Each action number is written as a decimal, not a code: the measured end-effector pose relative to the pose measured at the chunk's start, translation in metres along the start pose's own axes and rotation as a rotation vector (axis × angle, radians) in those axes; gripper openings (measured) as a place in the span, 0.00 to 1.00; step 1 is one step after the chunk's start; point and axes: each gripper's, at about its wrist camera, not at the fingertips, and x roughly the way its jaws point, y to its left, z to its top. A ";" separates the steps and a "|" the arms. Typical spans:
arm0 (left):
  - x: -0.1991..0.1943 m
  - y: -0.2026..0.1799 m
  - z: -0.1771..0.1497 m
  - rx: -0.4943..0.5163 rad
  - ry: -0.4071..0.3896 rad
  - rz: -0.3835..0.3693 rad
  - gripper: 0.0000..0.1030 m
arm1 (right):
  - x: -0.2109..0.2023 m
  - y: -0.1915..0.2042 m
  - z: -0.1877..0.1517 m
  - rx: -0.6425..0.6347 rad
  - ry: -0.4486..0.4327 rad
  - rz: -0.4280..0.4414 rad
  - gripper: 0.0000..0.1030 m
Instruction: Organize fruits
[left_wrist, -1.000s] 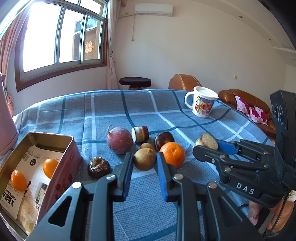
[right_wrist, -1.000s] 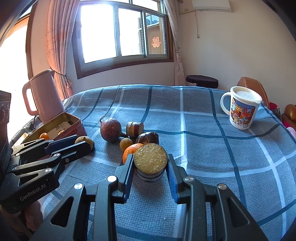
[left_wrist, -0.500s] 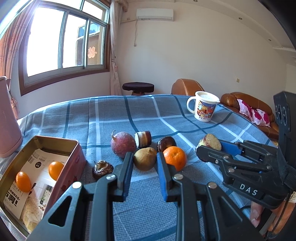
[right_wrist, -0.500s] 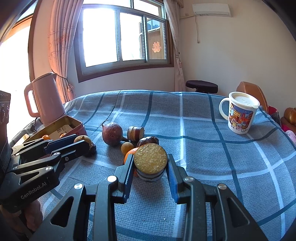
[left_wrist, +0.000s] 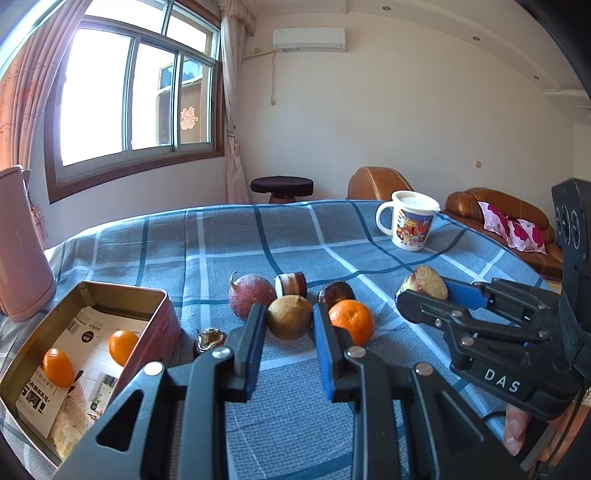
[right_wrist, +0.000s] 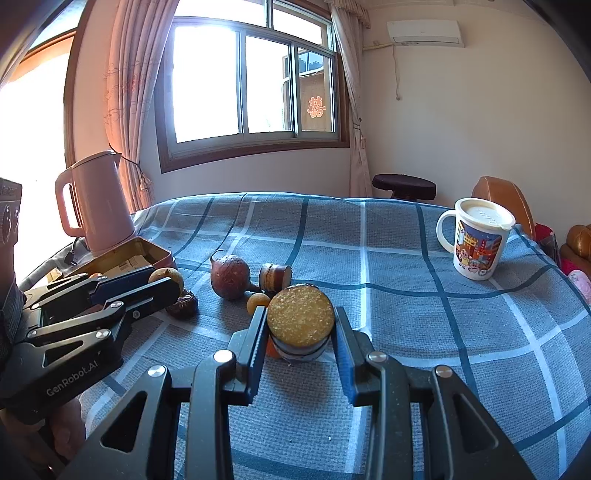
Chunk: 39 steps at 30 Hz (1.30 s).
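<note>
1. Setting: a living room with a bright window; work surface is a table under a blue checked cloth (left_wrist: 229, 236). A lidded cartoon mug (left_wrist: 408, 225) stands far right, a pink kettle (right_wrist: 98, 203) far left.

2. Container: an open metal tin (left_wrist: 92, 291) lies left of the fruit cluster. Two small oranges (left_wrist: 123, 341) rest inside on printed paper.

3. Left gripper (left_wrist: 290, 321): jaws narrow, closed on a brown round fruit (left_wrist: 289, 322), which appears held clear of the cloth. The right wrist view confirms the fruit between the fingertips, close beside the tin's near wall.

4. Right gripper (right_wrist: 300, 325): jaws clamped on a cut root piece (right_wrist: 300, 317), its yellow cut face towards the camera, axis running along the fingers.

5. Loose on the cloth: a reddish round fruit (left_wrist: 251, 301), a cut stub (left_wrist: 291, 283), a dark fruit (left_wrist: 336, 291), an orange (left_wrist: 351, 320), a shrivelled dark item (left_wrist: 210, 339).

6. Governing relation, as judged: the tin lies left of both grippers; the left gripper is nearer, so its fruit should go in first.
</note>
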 end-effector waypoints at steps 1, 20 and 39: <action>0.000 0.000 0.000 0.001 -0.002 0.002 0.26 | -0.001 0.000 0.000 -0.002 -0.003 -0.002 0.35; -0.016 -0.004 -0.002 0.035 -0.057 0.066 0.26 | -0.014 0.012 0.000 -0.051 -0.091 -0.013 0.35; -0.024 0.034 -0.002 -0.022 -0.033 0.113 0.27 | 0.003 0.056 0.010 -0.108 -0.065 0.069 0.35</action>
